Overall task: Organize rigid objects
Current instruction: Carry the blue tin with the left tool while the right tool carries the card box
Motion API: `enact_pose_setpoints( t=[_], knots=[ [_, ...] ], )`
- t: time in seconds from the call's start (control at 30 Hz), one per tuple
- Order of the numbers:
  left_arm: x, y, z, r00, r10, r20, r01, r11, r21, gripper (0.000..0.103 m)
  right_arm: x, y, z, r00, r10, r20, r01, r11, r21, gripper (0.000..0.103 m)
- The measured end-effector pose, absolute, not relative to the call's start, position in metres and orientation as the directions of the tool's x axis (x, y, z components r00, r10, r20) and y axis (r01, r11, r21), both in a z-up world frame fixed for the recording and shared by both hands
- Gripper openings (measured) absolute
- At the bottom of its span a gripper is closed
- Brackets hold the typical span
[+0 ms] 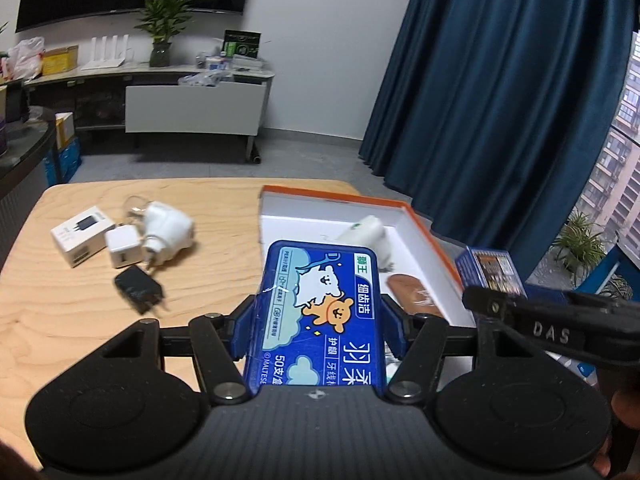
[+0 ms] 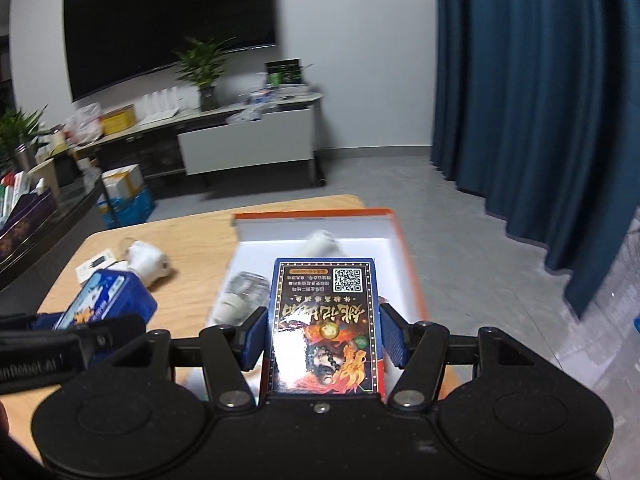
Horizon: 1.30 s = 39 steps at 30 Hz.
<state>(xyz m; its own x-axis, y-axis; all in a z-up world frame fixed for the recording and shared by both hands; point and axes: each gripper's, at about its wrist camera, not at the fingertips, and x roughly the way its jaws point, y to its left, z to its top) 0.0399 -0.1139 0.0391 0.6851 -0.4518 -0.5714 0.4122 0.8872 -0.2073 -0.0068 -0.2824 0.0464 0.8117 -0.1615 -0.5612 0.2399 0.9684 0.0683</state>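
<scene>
Orange-rimmed and white inside, the open tray (image 1: 416, 220) sits at the far right of the pale wooden surface (image 1: 208, 208), and everything else is placed from it. The left gripper (image 1: 316, 312) hangs over the tray's near left corner, its blue fingers (image 1: 244, 320) pressed against the two long sides of a blue floss-pick box (image 1: 316, 304) printed with a cartoon bear and a white dog. The right gripper (image 2: 324, 336) is above the tray's near end, its fingers (image 2: 394, 340) clamped on a dark blue card box (image 2: 324, 320) with a QR code at its far edge. Seen from the left wrist, that card box (image 1: 492, 270) floats just off the tray's right wall.

Inside the tray lie a white plug adapter (image 1: 366, 236) toward the far end, a brown oval object (image 1: 412, 292) near the right wall, and, in the right wrist view, a light bulb (image 2: 242, 292) by the left wall.

Well left of the tray, on the bare wood, a cluster waits: a small white charger box (image 1: 82, 236), a white cube charger (image 1: 122, 248) touching it, a larger white travel adapter (image 1: 166, 232) just beyond, and a black charger (image 1: 138, 288) nearest the camera.

Behind the tray, dark blue curtains (image 1: 500, 100) hang to the floor.
</scene>
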Motion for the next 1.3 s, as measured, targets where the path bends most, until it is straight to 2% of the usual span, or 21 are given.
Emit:
enact_pose_setpoints(
  t=[0.67, 0.93, 1.07, 1.3],
  knots=[
    [0.036, -0.133, 0.044, 0.695, -0.443, -0.567, 0.426, 0.888, -0.172, 0.063, -0.012, -0.291, 0.046, 0.823, -0.153, -0.547, 0.243, 0.965, 0.096, 0.071],
    [0.06, -0.143, 0.072, 0.697, -0.471, -0.54, 0.459, 0.872, -0.168, 0.063, 0.005, -0.302, 0.06, 0.832, -0.161, -0.531, 0.249, 0.964, 0.098, 0.071],
    [0.072, -0.151, 0.092, 0.711, -0.473, -0.521, 0.482, 0.867, -0.128, 0.064, 0.012, -0.31, 0.068, 0.838, -0.167, -0.52, 0.254, 0.962, 0.1, 0.071],
    [0.083, -0.16, 0.083, 0.7, -0.471, -0.537, 0.471, 0.87, -0.148, 0.064, 0.028, -0.315, 0.073, 0.847, -0.16, -0.508, 0.253, 0.96, 0.12, 0.071]
  ],
)
